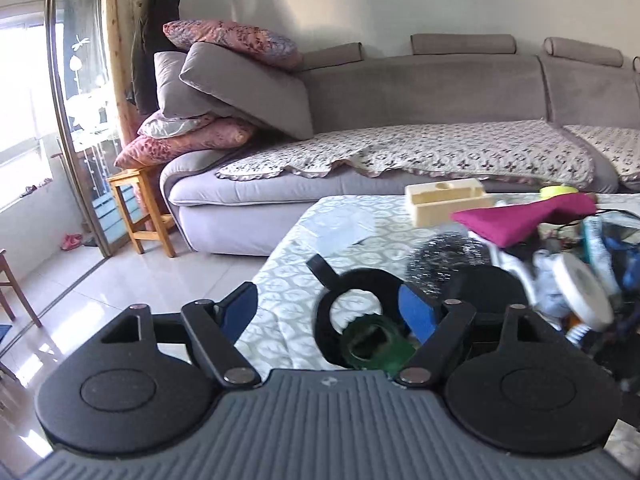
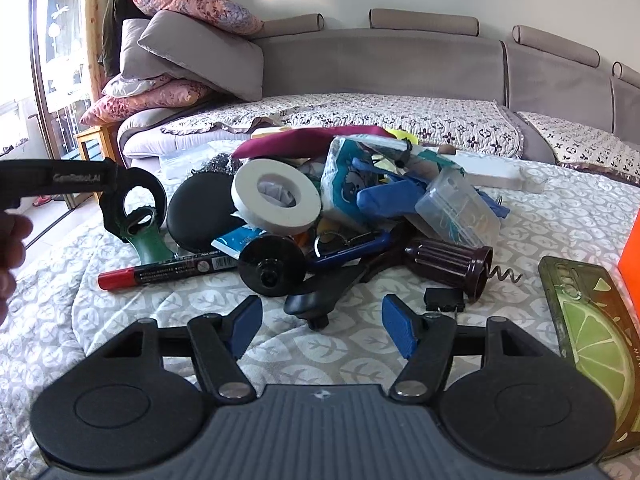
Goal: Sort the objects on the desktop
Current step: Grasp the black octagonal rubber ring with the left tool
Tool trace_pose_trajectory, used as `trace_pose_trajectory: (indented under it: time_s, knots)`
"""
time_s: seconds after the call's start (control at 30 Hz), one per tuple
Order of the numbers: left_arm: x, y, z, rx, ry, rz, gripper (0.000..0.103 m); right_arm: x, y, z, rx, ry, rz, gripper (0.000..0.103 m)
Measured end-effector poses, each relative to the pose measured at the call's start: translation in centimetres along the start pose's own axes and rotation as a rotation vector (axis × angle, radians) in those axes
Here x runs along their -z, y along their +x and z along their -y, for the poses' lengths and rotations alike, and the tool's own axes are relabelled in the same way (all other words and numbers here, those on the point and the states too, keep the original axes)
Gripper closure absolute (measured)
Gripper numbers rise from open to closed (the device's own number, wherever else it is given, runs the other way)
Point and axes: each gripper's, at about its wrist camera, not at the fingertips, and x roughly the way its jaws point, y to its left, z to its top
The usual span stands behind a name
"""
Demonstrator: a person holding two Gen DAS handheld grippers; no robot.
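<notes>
A pile of small objects lies on the leaf-patterned tablecloth (image 2: pixel 340 344): a white tape roll (image 2: pixel 276 202), a red-capped marker (image 2: pixel 168 272), a corkscrew (image 2: pixel 452 268), a round black case (image 2: pixel 198 216), a clear plastic box (image 2: pixel 456 208), a blue tissue pack (image 2: pixel 344 184). A black and green jar opener (image 1: pixel 360 320) lies at the pile's left edge, between the fingers of my open left gripper (image 1: pixel 326 316), close to the right pad (image 1: pixel 416 312). In the right wrist view the opener (image 2: pixel 138 216) is at the left, under the left gripper's arm. My right gripper (image 2: pixel 322 326) is open and empty, in front of the pile.
A lime-print phone case (image 2: pixel 592 328) and an orange box (image 2: pixel 632 256) lie at the right. A cream box (image 1: pixel 444 200), a magenta cloth (image 1: pixel 520 216) and a steel scourer (image 1: pixel 448 260) sit further back. A grey sofa (image 1: pixel 400 128) stands behind the table.
</notes>
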Motion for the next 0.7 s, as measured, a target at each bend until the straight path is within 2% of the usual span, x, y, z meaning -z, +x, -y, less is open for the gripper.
trace_pose_trajectory:
  time_s: [0.17,0.3,0.43,0.5,0.53,0.57,0.7]
  knots:
    - [-0.4,0.2,-0.1,0.008,-0.062,0.021,0.029,0.1,0.1,0.0,0.0,0.0,-0.001,0.039]
    - [-1.0,0.7,0.2,-0.017,-0.122,0.032,0.031,0.1,0.1,-0.1,0.003,0.0,0.001,0.039]
    - [-0.9,1.6,0.0,-0.053,-0.165,-0.007,0.062,0.1,0.2,0.0,0.003,0.004,0.0,0.039]
    - [-0.9,1.4,-0.4,-0.066,-0.185,-0.007,0.07,0.1,0.2,0.0,0.002,0.005,0.0,0.038]
    - [-1.0,1.3,-0.6,-0.071,-0.193,-0.009,0.081,0.1,0.2,0.0,0.003,0.004,-0.001,0.038]
    - [-1.0,1.3,-0.9,-0.072,-0.206,-0.023,0.085,0.1,0.2,0.0,0.003,0.003,0.0,0.038]
    - [-1.1,0.9,-1.6,-0.067,-0.244,-0.045,0.086,0.1,0.1,-0.1,0.004,-0.005,0.004,0.037]
